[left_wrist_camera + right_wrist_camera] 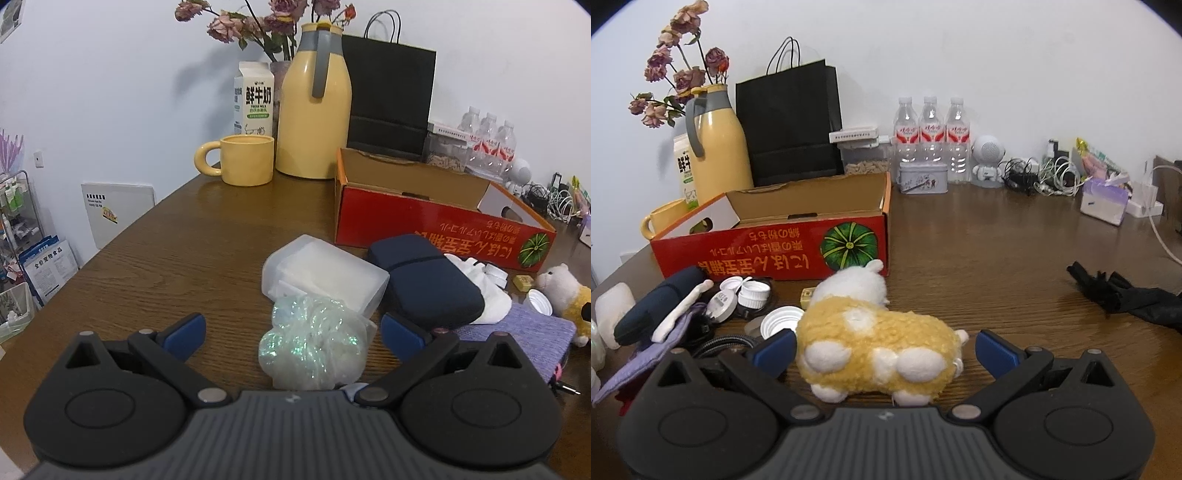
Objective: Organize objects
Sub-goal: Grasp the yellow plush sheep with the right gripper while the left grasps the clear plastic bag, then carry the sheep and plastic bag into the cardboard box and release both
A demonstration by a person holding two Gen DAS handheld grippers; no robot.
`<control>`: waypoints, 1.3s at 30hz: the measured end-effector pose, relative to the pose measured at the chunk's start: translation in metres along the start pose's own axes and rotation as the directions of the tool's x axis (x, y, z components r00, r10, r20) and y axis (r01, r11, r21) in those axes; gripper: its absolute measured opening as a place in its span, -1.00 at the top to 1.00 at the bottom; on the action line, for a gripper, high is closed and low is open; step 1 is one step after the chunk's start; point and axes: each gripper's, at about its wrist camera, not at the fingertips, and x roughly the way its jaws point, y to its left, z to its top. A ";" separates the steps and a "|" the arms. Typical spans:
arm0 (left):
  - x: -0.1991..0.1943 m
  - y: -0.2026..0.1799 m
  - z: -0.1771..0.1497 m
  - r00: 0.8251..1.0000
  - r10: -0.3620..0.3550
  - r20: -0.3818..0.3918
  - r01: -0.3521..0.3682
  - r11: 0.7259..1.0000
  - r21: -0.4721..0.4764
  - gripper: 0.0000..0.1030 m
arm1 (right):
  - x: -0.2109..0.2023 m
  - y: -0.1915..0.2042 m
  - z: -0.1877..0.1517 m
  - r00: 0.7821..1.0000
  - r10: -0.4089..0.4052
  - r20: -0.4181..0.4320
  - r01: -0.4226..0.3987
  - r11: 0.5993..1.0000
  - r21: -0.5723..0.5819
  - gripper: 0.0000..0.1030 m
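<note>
An iridescent crinkled plastic bundle [314, 349] lies on the wooden table between the wide-apart blue fingers of my left gripper [293, 334], which is open. Behind it lie a translucent white box [328, 275] and a navy pouch [428, 280]. In the right wrist view a yellow and white plush toy [875, 343] lies between the spread fingers of my right gripper [886, 350], also open; the left pad is close to its side. The red cardboard box [775, 251] stands open behind the pile, empty as far as I can see.
Bottle caps [753, 293], a purple cloth [517, 332] and a white cloth [487, 291] lie by the pouch. At the back stand a yellow jug [314, 114], yellow mug [243, 158], milk carton [255, 99], black paper bag [790, 122] and water bottles [931, 136]. A black cloth [1126, 295] lies right.
</note>
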 end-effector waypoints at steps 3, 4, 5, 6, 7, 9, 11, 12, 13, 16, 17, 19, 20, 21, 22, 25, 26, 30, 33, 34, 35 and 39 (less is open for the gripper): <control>0.009 -0.001 0.000 1.000 -0.003 -0.019 0.003 1.000 0.003 -1.00 | 0.009 0.000 0.001 1.000 0.009 -0.020 -0.009 1.000 0.007 -1.00; 0.011 -0.001 0.000 1.000 -0.004 -0.026 0.004 1.000 0.004 -1.00 | 0.011 0.001 0.001 1.000 0.014 -0.024 -0.013 1.000 0.011 -1.00; 0.014 0.000 0.000 0.999 -0.005 -0.032 0.005 1.000 0.002 -1.00 | 0.013 0.000 0.001 0.999 0.021 -0.027 -0.020 1.000 0.017 -1.00; 0.017 0.000 0.000 0.999 -0.007 -0.038 0.007 1.000 -0.002 -1.00 | 0.015 0.000 0.001 0.999 0.021 -0.031 -0.021 1.000 0.021 -1.00; 0.020 0.001 0.000 0.999 -0.011 -0.046 0.010 1.000 -0.007 -1.00 | 0.017 -0.001 0.001 0.999 0.019 -0.036 -0.018 1.000 0.026 -1.00; 0.022 0.002 -0.001 0.998 -0.019 -0.054 0.019 1.000 -0.014 -1.00 | 0.020 -0.002 0.002 0.999 0.023 -0.041 -0.022 0.999 0.038 -1.00; 0.024 0.004 -0.001 0.997 -0.040 -0.058 0.039 0.999 -0.024 -1.00 | 0.023 -0.004 0.002 0.998 0.033 -0.047 -0.031 0.998 0.053 -1.00; 0.025 0.005 -0.002 0.997 -0.052 -0.058 0.051 0.998 -0.030 -0.99 | 0.025 -0.006 0.002 0.998 0.039 -0.051 -0.036 0.997 0.062 -1.00; 0.025 0.005 -0.002 0.996 -0.062 -0.059 0.060 0.998 -0.036 -0.96 | 0.027 -0.007 0.002 0.997 0.046 -0.056 -0.042 0.996 0.074 -1.00; 0.025 0.008 -0.002 0.995 -0.078 -0.067 0.075 0.996 -0.055 -0.69 | 0.032 -0.010 0.001 0.995 0.069 -0.075 -0.061 0.992 0.107 -1.00; 0.025 0.009 -0.002 0.994 -0.083 -0.070 0.079 0.995 -0.060 -0.63 | 0.033 -0.011 0.001 0.994 0.072 -0.083 -0.062 0.992 0.111 -1.00; 0.024 0.008 -0.003 0.993 -0.091 -0.071 0.087 0.994 -0.065 -0.36 | 0.033 -0.010 0.001 0.994 0.071 -0.086 -0.061 0.992 0.112 -1.00; 0.023 0.008 -0.003 0.993 -0.093 -0.069 0.088 0.994 -0.066 -0.28 | 0.033 -0.010 0.001 0.994 0.069 -0.085 -0.059 0.992 0.110 -1.00; 0.022 0.008 -0.004 0.993 -0.094 -0.066 0.090 0.994 -0.066 -0.13 | 0.033 -0.010 0.001 0.994 0.069 -0.082 -0.060 0.992 0.110 -1.00; 0.021 0.008 -0.004 0.994 -0.093 -0.062 0.089 0.994 -0.064 -0.07 | 0.032 -0.010 0.001 0.994 0.069 -0.080 -0.060 0.992 0.111 -0.97; 0.017 0.008 -0.004 0.996 -0.074 -0.043 0.071 0.995 -0.064 -0.04 | 0.030 -0.010 0.001 0.995 0.070 -0.066 -0.062 0.992 0.112 -0.90; 0.016 0.008 -0.004 0.997 -0.070 -0.036 0.068 0.996 -0.061 -0.03 | 0.028 -0.010 0.001 0.996 0.065 -0.057 -0.059 0.992 0.108 -0.89; 0.006 0.010 -0.003 0.997 -0.073 0.002 0.073 0.996 -0.055 0.06 | 0.021 -0.010 0.001 0.997 0.067 -0.026 -0.063 0.993 0.103 -0.86; -0.002 0.009 0.000 0.996 -0.077 0.034 0.078 0.996 -0.046 0.08 | 0.014 -0.009 0.001 0.997 0.075 -0.002 -0.074 0.993 0.090 -0.85; -0.005 0.008 0.001 0.996 -0.079 0.048 0.081 0.996 -0.041 0.08 | 0.012 -0.007 0.002 0.997 0.078 0.007 -0.079 0.993 0.085 -0.84; -0.007 0.008 0.003 0.995 -0.079 0.058 0.081 0.996 -0.036 0.08 | 0.009 -0.006 0.002 0.997 0.082 0.017 -0.083 0.993 0.081 -0.84; -0.017 0.004 0.013 0.990 -0.092 0.107 0.094 0.995 -0.016 0.09 | -0.001 -0.003 0.008 0.994 0.094 0.061 -0.099 0.992 0.074 -0.84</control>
